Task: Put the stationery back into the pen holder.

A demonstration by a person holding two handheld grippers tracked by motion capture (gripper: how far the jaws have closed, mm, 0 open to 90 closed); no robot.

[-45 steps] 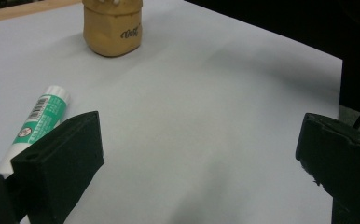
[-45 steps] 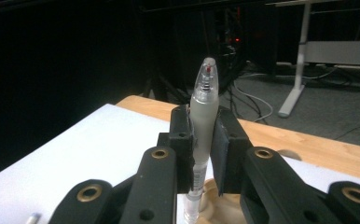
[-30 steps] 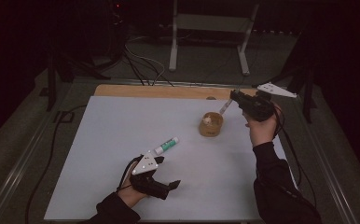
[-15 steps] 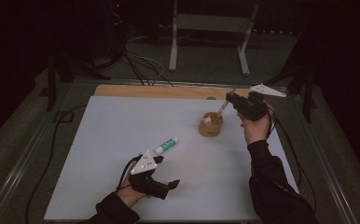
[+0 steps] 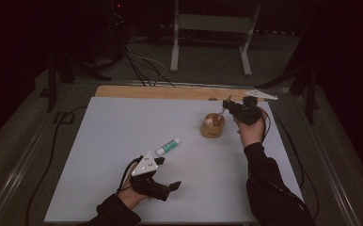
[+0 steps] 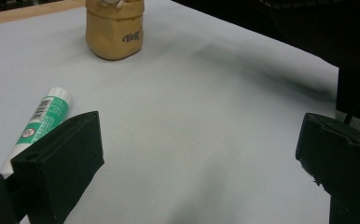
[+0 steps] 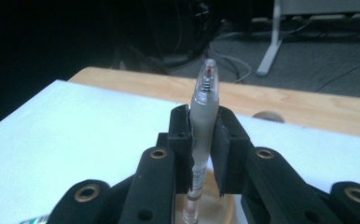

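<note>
My right gripper (image 5: 230, 106) (image 7: 202, 122) is shut on a clear pen (image 7: 203, 121), held upright just above the tan cup (image 5: 212, 125) (image 6: 114, 27) at the table's right. The pen's lower end (image 5: 222, 113) hangs over the cup's mouth. Something pale lies inside the cup. A green and white tube (image 5: 168, 147) (image 6: 40, 119) lies on the white table top (image 5: 123, 127) near the front. Beside it, my left gripper (image 5: 168, 184) (image 6: 197, 158) rests open, jaws wide apart with nothing between them, the tube just left of its left jaw.
A wooden strip (image 5: 170, 92) runs along the table's far edge. Metal stand legs (image 5: 175, 42) and cables (image 5: 142, 61) sit on the dark floor beyond. A cable (image 5: 52, 141) trails down the table's left side.
My right gripper has moved left and slightly forward with the pen, bringing it over the cup. The left gripper and the tube have stayed put.
</note>
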